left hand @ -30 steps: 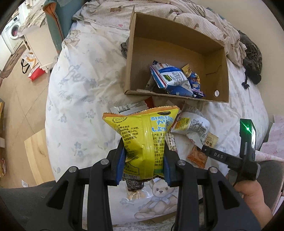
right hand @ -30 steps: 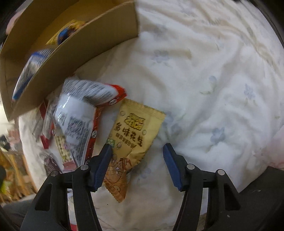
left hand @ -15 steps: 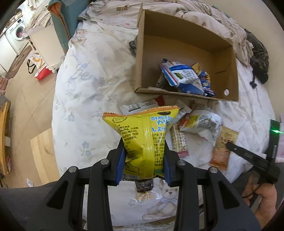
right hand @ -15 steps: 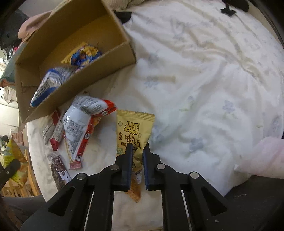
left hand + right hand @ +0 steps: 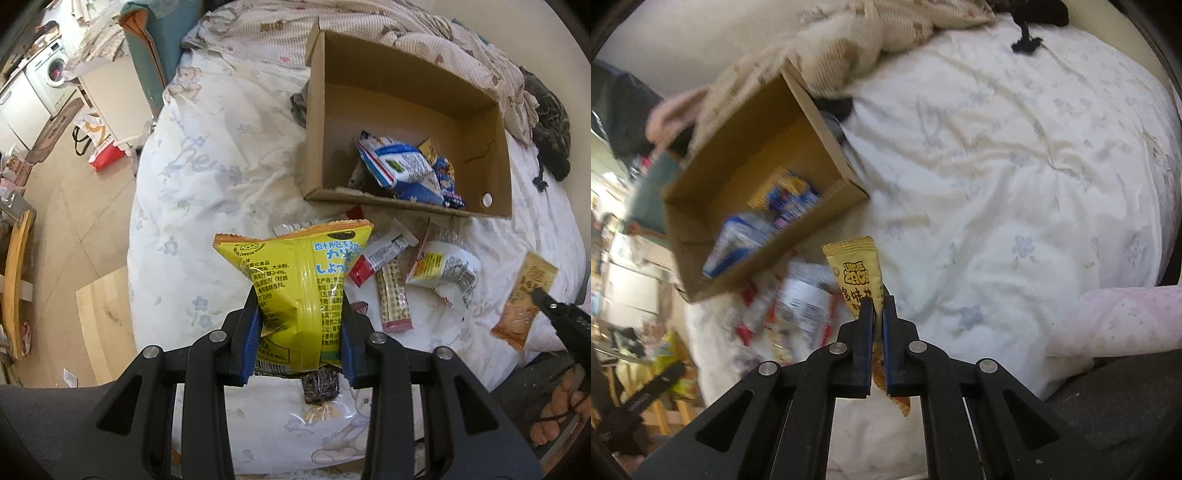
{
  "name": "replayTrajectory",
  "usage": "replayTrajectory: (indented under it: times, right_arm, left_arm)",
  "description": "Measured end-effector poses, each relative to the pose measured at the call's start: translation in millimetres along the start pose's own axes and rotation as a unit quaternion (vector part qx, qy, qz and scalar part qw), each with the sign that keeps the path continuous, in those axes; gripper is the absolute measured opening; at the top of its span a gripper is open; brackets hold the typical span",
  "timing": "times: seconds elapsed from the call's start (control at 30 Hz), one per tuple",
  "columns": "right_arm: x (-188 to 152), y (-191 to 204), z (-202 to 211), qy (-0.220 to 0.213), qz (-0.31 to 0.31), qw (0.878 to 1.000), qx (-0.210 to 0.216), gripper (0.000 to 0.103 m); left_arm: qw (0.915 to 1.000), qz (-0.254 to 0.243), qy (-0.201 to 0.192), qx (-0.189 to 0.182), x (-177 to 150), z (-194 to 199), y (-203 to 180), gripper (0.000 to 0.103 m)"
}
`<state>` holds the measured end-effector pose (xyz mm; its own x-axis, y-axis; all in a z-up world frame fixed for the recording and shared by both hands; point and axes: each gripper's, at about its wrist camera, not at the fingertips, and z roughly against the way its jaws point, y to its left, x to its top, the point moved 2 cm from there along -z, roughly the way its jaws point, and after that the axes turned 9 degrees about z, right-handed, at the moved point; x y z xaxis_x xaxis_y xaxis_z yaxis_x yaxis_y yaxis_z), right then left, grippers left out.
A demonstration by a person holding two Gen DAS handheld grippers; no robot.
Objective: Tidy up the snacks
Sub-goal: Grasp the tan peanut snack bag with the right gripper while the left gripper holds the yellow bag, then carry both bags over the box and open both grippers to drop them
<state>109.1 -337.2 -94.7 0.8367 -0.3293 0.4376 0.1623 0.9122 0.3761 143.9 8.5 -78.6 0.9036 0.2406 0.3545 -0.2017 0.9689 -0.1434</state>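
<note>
A bed (image 5: 221, 177) under a white flowered sheet fills both views, with a rumpled checked blanket (image 5: 369, 33) heaped at its far end. On the sheet stands an open cardboard box (image 5: 406, 99), and in its near corner lie a blue and white snack bag (image 5: 399, 166) and a few smaller packets (their print is too small to read).

Just in front of the box a loose heap of snacks rests on the sheet: a white pouch with a yellow label (image 5: 447, 266), a red and white packet (image 5: 376, 254) and a long checked bar (image 5: 395, 295), all touching or overlapping.

The left gripper (image 5: 299, 343) is clamped on a yellow snack bag (image 5: 295, 280), its blue pads pressing the lower half from both sides, and the bag stands upright above the sheet near the bed's front edge.

The right gripper (image 5: 877, 343) is pinched nearly closed on a thin tan sachet (image 5: 857, 273), which sticks up between the pads and hangs clear of the sheet, to the right of the heap.
</note>
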Motion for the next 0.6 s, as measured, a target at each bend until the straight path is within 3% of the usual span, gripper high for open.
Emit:
replayTrajectory:
  times: [0.1, 0.33, 0.6]
  right_arm:
    - [6, 6, 16, -0.029, 0.002, 0.999, 0.021, 0.004]
    - [21, 15, 24, -0.041, -0.002, 0.998, 0.053, 0.004]
    - [55, 29, 27, -0.067, 0.021, 0.995, 0.066, 0.004]
  left_arm:
    - [0.9997, 0.001, -0.023, 0.005, 1, 8, 1, 0.032]
    - [0.9978, 0.003, -0.065, -0.008, 9, 29, 0, 0.032]
    - [0.9966, -0.005, -0.080, -0.020, 51, 48, -13, 0.032]
